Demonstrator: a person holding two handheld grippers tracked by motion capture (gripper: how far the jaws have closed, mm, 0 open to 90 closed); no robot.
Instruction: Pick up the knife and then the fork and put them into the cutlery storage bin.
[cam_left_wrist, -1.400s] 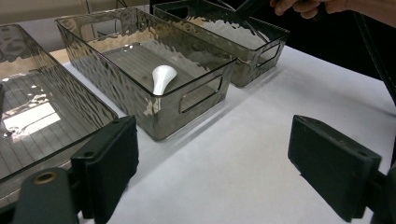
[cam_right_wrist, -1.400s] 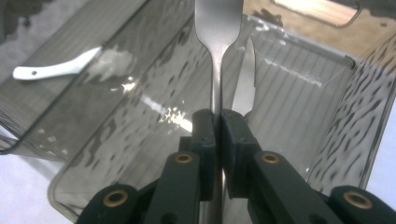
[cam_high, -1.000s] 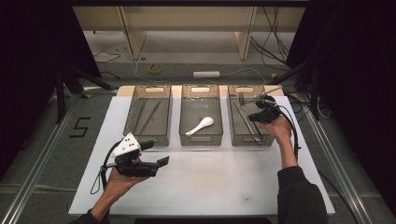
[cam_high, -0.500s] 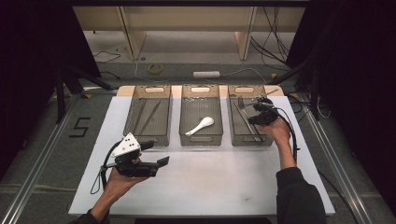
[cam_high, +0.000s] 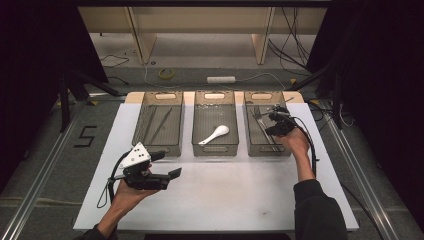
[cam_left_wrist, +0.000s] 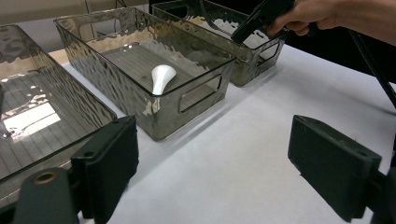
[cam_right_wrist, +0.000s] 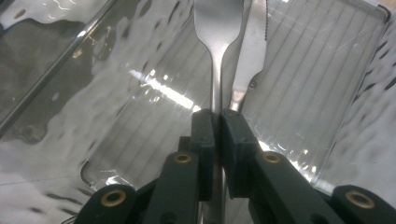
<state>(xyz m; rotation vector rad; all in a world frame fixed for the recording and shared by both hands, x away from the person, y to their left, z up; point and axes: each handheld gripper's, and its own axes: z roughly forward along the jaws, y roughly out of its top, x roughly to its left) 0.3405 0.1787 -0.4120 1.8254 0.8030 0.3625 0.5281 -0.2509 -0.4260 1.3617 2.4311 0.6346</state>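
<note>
Right gripper (cam_right_wrist: 215, 122) clamps a fork (cam_right_wrist: 217, 28) beside a knife (cam_right_wrist: 250, 51) in the three-o'clock bin (cam_high: 265, 131); a spoon (cam_high: 215, 134) fills the centre bin (cam_high: 215, 149); left gripper (cam_left_wrist: 212, 163) gapes.

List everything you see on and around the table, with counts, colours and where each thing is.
Bins: three, smoky clear, in a row at the table's far side.
Spoon: one, white, middle bin.
Fork: one, silver, right bin, handle clamped in the right gripper.
Knife: one, silver, beside the fork.
Table: one, white top.
Tape roll: one, yellowish, floor beyond the table.
Left gripper: black, open, above the near table.
Right gripper: black, shut on the fork.
</note>
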